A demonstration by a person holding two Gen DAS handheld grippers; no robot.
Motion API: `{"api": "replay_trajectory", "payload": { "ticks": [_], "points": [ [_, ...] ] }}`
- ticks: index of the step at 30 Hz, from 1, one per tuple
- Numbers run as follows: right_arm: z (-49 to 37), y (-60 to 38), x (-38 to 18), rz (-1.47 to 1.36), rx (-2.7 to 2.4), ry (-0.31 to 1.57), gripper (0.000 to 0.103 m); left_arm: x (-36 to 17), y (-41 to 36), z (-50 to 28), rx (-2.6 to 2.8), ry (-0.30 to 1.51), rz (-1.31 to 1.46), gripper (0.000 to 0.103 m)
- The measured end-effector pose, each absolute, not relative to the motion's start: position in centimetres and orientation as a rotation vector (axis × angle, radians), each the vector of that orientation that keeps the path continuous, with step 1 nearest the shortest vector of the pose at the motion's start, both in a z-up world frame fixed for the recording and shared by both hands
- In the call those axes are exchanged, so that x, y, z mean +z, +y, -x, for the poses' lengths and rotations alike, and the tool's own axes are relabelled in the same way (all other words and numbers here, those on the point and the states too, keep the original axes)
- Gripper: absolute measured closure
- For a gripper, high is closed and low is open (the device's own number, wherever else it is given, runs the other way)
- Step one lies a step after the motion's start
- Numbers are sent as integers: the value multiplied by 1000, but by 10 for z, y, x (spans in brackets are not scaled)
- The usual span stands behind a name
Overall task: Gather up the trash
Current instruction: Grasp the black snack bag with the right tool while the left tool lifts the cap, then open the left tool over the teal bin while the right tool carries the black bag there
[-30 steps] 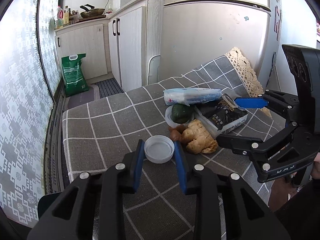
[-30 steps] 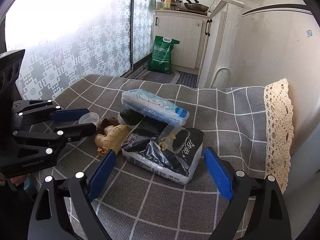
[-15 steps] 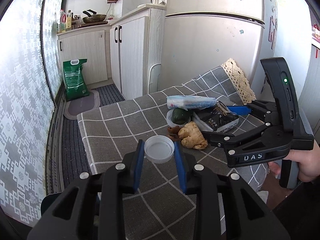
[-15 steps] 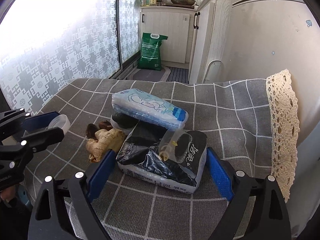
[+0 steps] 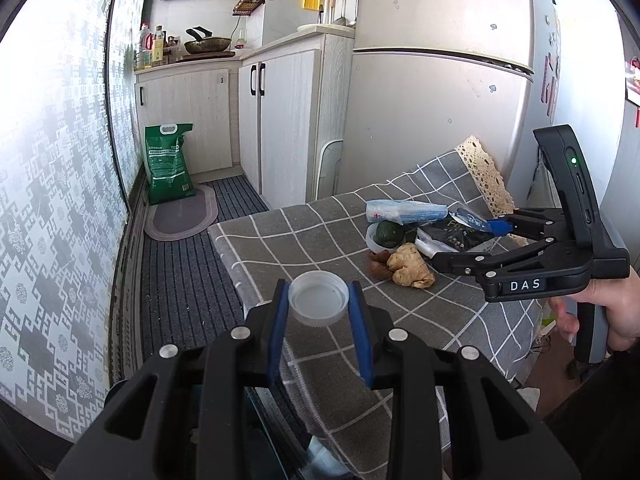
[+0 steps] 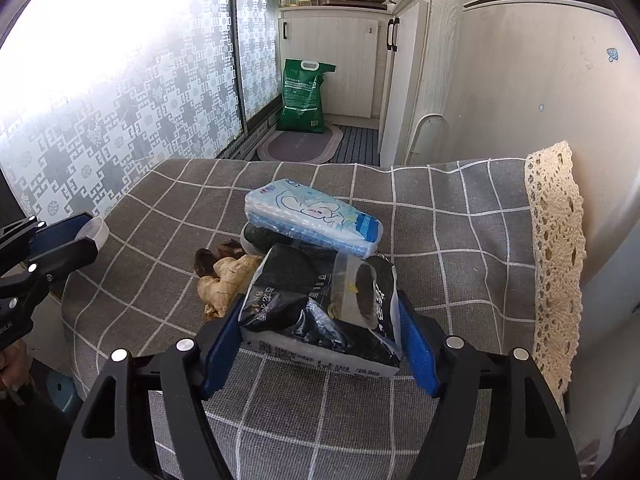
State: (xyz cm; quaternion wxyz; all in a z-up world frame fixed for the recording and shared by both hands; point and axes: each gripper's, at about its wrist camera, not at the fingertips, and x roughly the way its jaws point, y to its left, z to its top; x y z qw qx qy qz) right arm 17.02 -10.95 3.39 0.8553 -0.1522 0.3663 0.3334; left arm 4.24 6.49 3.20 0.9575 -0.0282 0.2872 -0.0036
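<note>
My left gripper (image 5: 319, 308) is shut on a white plastic lid (image 5: 319, 298) and holds it up off the table's left edge; the lid also shows in the right wrist view (image 6: 94, 231). My right gripper (image 6: 320, 344) has its blue pads on both sides of a black and white plastic package (image 6: 324, 312), which still rests on the grey checked cloth (image 6: 460, 240). A clear small bag (image 6: 354, 286) lies on the package. A blue tissue pack (image 6: 312, 216), a ginger root (image 6: 226, 280) and a green vegetable in a bowl (image 5: 388, 234) lie beside it.
A fridge (image 5: 440, 100) stands behind the table, with white cabinets (image 5: 288, 120) to its left. A green sack (image 5: 168, 162) and a mat (image 5: 182, 216) are on the floor by the patterned window (image 5: 48, 200). A lace trim (image 6: 556, 256) edges the cloth.
My left gripper has lifted the lid and drawn back from the table. My right gripper has moved forward and narrowed around the black package.
</note>
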Motion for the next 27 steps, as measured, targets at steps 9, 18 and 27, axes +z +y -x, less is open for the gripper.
{"api": "replay_trajectory", "payload": {
  "ticks": [9,18,27],
  "points": [
    [-148,-91,55,321,737,725,31,37,83,-19,27,567,69,71],
    [-116,-48,63,341,838,708,31,26,110,6,95,611,85,71],
    [-78,3,71,392,962,683,31,5,147,30,165,663,124,71]
  ]
}}
